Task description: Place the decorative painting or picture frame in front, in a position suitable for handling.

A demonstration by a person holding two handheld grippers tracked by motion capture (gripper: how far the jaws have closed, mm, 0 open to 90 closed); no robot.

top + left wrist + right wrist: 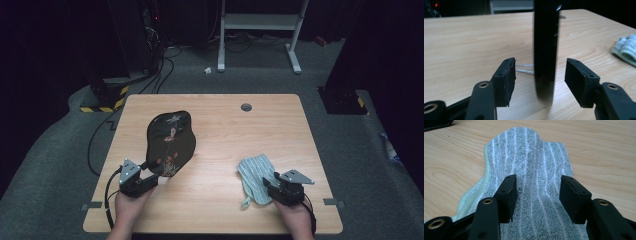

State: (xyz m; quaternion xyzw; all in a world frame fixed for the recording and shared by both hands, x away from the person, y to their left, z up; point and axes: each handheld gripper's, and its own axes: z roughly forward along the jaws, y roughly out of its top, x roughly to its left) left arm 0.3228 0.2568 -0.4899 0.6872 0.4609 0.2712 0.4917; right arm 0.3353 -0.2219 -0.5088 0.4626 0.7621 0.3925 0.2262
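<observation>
Left claw (159, 176) sitting at the counter's (220, 200) 7 o'clock, jaws standing apart with the dark floral pad's (170, 142) near edge between them, pads not pressing. Right claw (267, 187) at 5 o'clock, jaws parted, straddling the striped towel (256, 172) lying flat. Pad stretching toward 11 o'clock. Grommet hole (246, 107) sitting at 12 o'clock.

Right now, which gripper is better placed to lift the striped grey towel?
Right. The right gripper sits over the near end of the striped grey terry towel, jaws open either side of it. The left gripper is across the table at the dark floral cloth.
</observation>
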